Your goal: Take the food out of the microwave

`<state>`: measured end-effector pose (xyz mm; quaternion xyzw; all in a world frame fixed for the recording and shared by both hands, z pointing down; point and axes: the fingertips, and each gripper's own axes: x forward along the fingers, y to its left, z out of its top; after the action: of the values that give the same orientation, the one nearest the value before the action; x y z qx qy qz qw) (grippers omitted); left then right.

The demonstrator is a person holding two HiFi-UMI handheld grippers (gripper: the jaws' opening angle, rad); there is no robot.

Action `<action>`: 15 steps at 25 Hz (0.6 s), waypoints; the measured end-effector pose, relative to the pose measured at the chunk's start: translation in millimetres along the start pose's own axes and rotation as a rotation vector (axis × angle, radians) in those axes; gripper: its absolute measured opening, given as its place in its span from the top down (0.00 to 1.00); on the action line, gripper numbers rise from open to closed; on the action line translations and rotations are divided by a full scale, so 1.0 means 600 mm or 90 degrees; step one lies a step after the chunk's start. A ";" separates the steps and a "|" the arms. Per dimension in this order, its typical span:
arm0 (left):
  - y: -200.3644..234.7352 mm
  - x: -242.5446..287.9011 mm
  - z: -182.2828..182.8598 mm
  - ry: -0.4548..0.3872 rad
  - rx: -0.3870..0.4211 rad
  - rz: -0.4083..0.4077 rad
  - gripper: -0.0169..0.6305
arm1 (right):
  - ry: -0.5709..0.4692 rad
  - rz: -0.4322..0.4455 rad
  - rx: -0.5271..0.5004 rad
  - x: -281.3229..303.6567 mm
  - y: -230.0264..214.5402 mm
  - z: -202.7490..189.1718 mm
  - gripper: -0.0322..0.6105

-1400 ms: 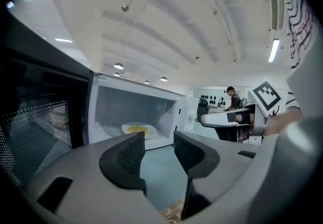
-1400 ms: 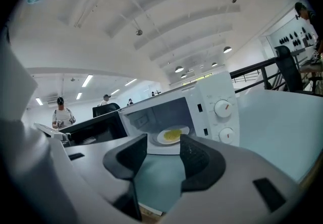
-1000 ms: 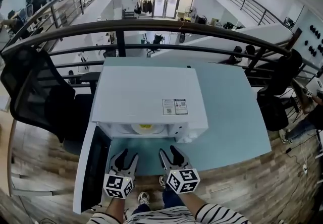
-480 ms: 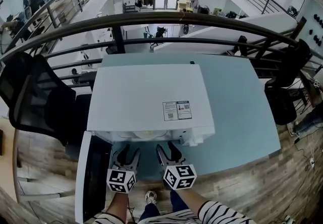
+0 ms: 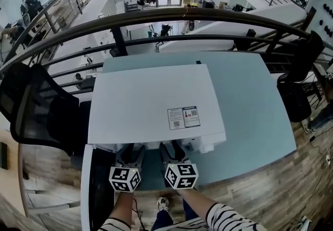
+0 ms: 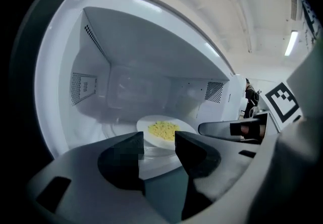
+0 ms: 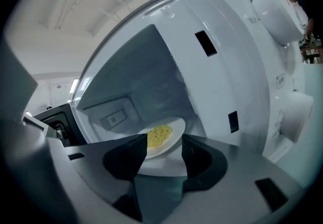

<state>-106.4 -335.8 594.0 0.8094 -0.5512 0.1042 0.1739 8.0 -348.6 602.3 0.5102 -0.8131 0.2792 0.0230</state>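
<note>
Left claw (image 6: 157, 145) sits at the mouth of the white box-shaped microwave (image 5: 156, 105), its jaws opening with nothing between them. Just beside it is the right claw (image 7: 164, 150), jaws apart and empty. Beyond both sets of tips, the round white plate of yellow food (image 6: 164, 134) lies inside the cavity, untouched. The dark-windowed microwave door (image 5: 99, 188) stands swung open at the left. The microwave rests on a pale blue-green desk (image 5: 250, 115), with a black mesh chair (image 5: 36, 105) to its left.

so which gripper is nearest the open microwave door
The left gripper, jaws opening with nothing between them: the door hangs right beside it, while the right gripper is further off.
</note>
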 end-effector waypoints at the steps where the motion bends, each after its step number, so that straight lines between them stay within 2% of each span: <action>1: 0.005 0.006 0.003 0.000 -0.003 0.000 0.71 | -0.001 -0.005 0.006 0.005 -0.001 -0.002 0.62; 8: 0.036 0.041 0.016 0.020 -0.014 -0.005 0.71 | -0.009 -0.033 0.023 0.026 -0.006 -0.011 0.62; 15: 0.038 0.062 0.014 0.052 -0.013 -0.021 0.69 | -0.005 -0.040 0.038 0.041 -0.009 -0.015 0.62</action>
<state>-113.7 -378.7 603.6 0.8117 -0.5310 0.1285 0.2064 -1.2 -366.1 620.2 0.5370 -0.7882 0.3003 0.0135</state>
